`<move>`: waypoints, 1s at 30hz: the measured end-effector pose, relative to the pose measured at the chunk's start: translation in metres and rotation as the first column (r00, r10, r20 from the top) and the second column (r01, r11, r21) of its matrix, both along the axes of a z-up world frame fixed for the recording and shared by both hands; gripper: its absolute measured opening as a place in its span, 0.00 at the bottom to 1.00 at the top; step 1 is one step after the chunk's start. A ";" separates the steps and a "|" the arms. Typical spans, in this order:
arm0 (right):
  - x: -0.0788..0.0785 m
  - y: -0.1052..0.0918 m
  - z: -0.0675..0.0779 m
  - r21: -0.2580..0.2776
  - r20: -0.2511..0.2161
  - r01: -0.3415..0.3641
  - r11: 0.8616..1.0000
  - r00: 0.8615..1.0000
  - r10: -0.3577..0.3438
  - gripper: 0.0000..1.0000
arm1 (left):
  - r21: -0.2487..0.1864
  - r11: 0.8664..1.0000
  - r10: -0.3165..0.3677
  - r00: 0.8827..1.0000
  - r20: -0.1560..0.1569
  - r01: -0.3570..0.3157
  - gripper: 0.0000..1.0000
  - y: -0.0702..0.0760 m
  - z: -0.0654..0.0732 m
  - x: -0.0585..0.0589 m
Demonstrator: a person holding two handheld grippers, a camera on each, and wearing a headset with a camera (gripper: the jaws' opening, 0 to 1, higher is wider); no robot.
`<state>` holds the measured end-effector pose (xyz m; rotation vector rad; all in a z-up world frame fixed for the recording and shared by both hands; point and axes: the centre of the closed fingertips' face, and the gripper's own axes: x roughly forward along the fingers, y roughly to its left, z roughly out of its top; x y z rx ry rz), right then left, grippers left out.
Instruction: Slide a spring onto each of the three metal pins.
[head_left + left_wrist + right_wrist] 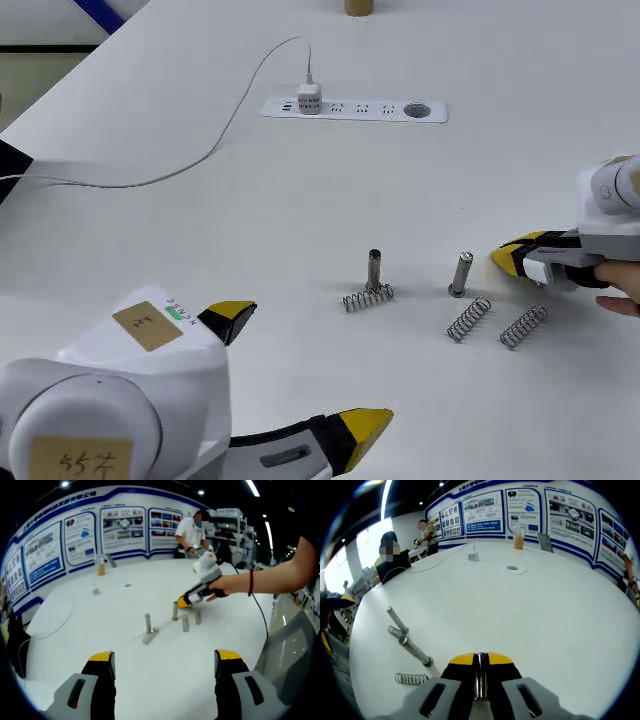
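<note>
1. Standing upright on the table (pixel 300 200): two pins (pixel 374 268), with three springs (pixel 468 318) lying beside them.
2. Right gripper (pixel 505 258): jaws closed on a third pin (pixel 480 677).
3. Left gripper (pixel 298 370): jaws apart, empty.

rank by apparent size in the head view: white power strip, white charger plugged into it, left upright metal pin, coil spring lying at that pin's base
1. white power strip, clearly largest
2. silver coil spring and upright metal pin: look about alike, so unranked
3. white charger, smallest, though it sits farther from the camera
</note>
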<state>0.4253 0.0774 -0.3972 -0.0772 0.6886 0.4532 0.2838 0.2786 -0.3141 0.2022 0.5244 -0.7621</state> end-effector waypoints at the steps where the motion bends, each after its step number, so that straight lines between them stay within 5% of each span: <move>1: 0.000 -0.001 0.001 0.006 0.002 0.006 1.000 1.000 -0.006 0.09 | 0.000 1.000 0.000 1.000 0.000 0.000 0.83 0.000 0.000 0.000; 15: -0.009 -0.006 0.028 0.060 0.038 0.049 0.997 0.998 -0.051 0.08 | -0.016 1.000 0.005 1.000 0.022 -0.004 0.82 -0.002 0.007 0.000; 30: -0.027 -0.007 0.041 0.068 0.054 0.072 0.995 0.996 -0.075 0.09 | -0.026 1.000 -0.009 0.999 0.041 0.010 0.80 -0.008 0.013 -0.003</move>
